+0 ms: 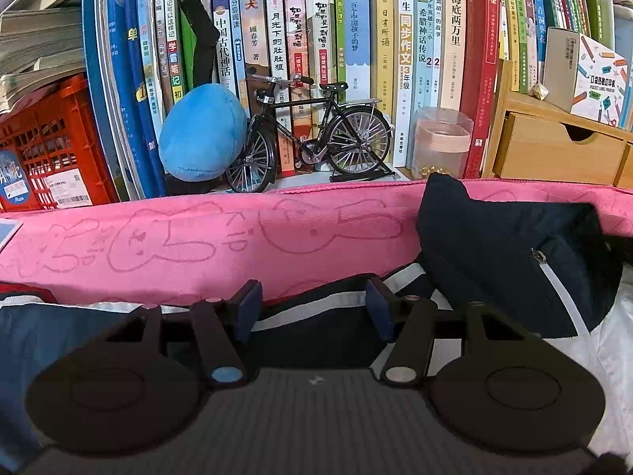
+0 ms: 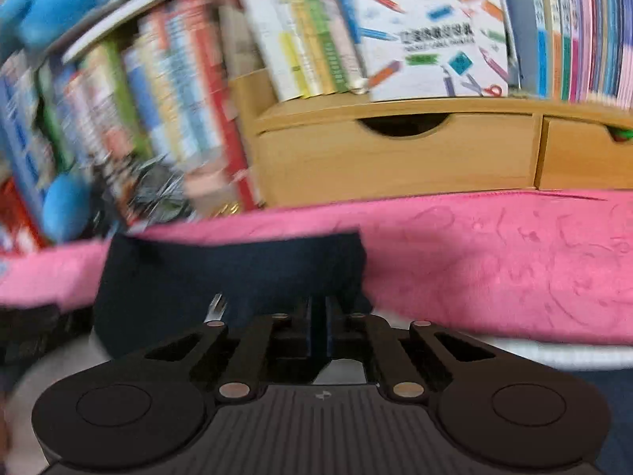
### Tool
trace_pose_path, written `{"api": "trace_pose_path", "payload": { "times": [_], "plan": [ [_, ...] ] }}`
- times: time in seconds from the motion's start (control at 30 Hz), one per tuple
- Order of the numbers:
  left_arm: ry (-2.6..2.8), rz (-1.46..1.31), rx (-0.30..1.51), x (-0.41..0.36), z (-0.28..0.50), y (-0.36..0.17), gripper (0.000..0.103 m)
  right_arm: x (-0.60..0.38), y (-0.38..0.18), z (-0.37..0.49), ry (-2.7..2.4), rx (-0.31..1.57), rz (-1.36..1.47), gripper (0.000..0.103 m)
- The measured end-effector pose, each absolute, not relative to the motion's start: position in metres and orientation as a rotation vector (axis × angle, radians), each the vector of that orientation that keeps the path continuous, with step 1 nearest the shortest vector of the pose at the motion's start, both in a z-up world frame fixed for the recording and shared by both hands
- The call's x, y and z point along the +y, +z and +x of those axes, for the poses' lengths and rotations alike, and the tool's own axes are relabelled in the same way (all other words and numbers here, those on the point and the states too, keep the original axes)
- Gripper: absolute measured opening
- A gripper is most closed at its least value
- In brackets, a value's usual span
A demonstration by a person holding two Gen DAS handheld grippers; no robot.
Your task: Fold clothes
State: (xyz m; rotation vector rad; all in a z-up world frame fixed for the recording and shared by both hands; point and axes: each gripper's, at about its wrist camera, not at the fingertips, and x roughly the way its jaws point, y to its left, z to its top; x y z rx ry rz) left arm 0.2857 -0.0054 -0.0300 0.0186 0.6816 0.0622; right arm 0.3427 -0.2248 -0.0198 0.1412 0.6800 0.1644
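Observation:
A dark navy garment with white stripes and a zipper lies on a pink towel. In the left wrist view my left gripper stands open just above the garment's striped part, nothing between its pads. A raised flap of navy cloth stands at the right. In the blurred right wrist view my right gripper is shut on a fold of the navy garment, holding it lifted over the pink towel.
Behind the towel runs a shelf of upright books. A blue plush, a model bicycle and a clear jar stand before them. A red crate is at left, wooden drawers at right.

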Motion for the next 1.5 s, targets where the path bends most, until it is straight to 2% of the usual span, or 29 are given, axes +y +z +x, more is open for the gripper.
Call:
{"api": "trace_pose_path", "payload": {
  "times": [0.2, 0.33, 0.43, 0.5, 0.57, 0.63, 0.67, 0.7, 0.73, 0.77, 0.8, 0.83, 0.9, 0.93, 0.97, 1.0, 1.03, 1.07, 1.2, 1.27, 1.33, 1.5],
  "plan": [
    [0.084, 0.04, 0.657, -0.008, 0.282, -0.029, 0.059, -0.239, -0.029, 0.372, 0.141, 0.664, 0.299, 0.0],
    [-0.126, -0.087, 0.465, 0.009, 0.242, -0.012, 0.057, -0.287, -0.056, 0.374, 0.254, 0.664, 0.671, 0.0],
    [-0.244, 0.051, 0.525, -0.013, 0.234, -0.009, 0.058, -0.288, -0.057, 0.373, 0.292, 0.658, 0.686, 0.0],
    [-0.249, 0.191, 0.58, -0.037, 0.24, -0.02, 0.058, -0.288, -0.057, 0.371, 0.314, 0.655, 0.681, 0.004],
    [-0.203, 0.28, 0.585, -0.051, 0.253, -0.031, 0.061, -0.287, -0.057, 0.37, 0.336, 0.651, 0.677, 0.022],
    [-0.138, 0.339, 0.591, -0.058, 0.271, -0.039, 0.063, -0.285, -0.047, 0.364, 0.353, 0.648, 0.632, 0.034],
    [-0.096, 0.35, 0.598, -0.059, 0.282, -0.042, 0.073, -0.281, -0.035, 0.357, 0.34, 0.635, 0.585, 0.042],
    [-0.064, 0.346, 0.595, -0.058, 0.291, -0.042, 0.075, -0.276, -0.02, 0.349, 0.315, 0.613, 0.528, 0.049],
    [-0.05, 0.347, 0.595, -0.057, 0.296, -0.043, 0.08, -0.27, 0.0, 0.338, 0.289, 0.581, 0.451, 0.068],
    [-0.038, 0.349, 0.596, -0.056, 0.3, -0.043, 0.08, -0.261, 0.015, 0.328, 0.292, 0.56, 0.359, 0.078],
    [-0.031, 0.354, 0.596, -0.056, 0.303, -0.044, 0.08, -0.251, 0.028, 0.317, 0.3, 0.54, 0.266, 0.095],
    [-0.03, 0.359, 0.595, -0.055, 0.304, -0.045, 0.08, -0.24, 0.041, 0.307, 0.307, 0.52, 0.173, 0.099],
    [-0.031, 0.345, 0.602, -0.052, 0.308, -0.045, 0.082, -0.223, 0.047, 0.29, 0.328, 0.551, 0.05, 0.098],
    [-0.031, 0.326, 0.609, -0.049, 0.311, -0.044, 0.085, -0.218, 0.04, 0.287, 0.334, 0.593, -0.003, 0.092],
    [-0.031, 0.305, 0.618, -0.047, 0.314, -0.044, 0.087, -0.213, 0.033, 0.285, 0.339, 0.635, -0.055, 0.076],
    [-0.035, 0.283, 0.625, -0.044, 0.314, -0.044, 0.087, -0.208, 0.025, 0.282, 0.344, 0.677, -0.107, 0.064],
    [-0.038, 0.27, 0.63, -0.043, 0.314, -0.044, 0.088, -0.206, 0.014, 0.283, 0.332, 0.721, -0.139, 0.047],
    [-0.039, 0.258, 0.634, -0.041, 0.315, -0.044, 0.089, -0.204, 0.003, 0.285, 0.317, 0.765, -0.168, 0.044],
    [-0.023, 0.297, 0.619, -0.048, 0.312, -0.044, 0.089, -0.224, -0.013, 0.296, 0.215, 0.708, -0.115, 0.044],
    [-0.003, 0.349, 0.6, -0.055, 0.309, -0.044, 0.089, -0.234, -0.016, 0.313, 0.179, 0.696, -0.045, 0.063],
    [0.019, 0.413, 0.578, -0.064, 0.307, -0.046, 0.089, -0.238, -0.02, 0.329, 0.126, 0.686, -0.027, 0.072],
    [0.023, 0.422, 0.574, -0.064, 0.309, -0.046, 0.089, -0.235, -0.017, 0.336, 0.094, 0.68, -0.03, 0.071]
  ]
}}
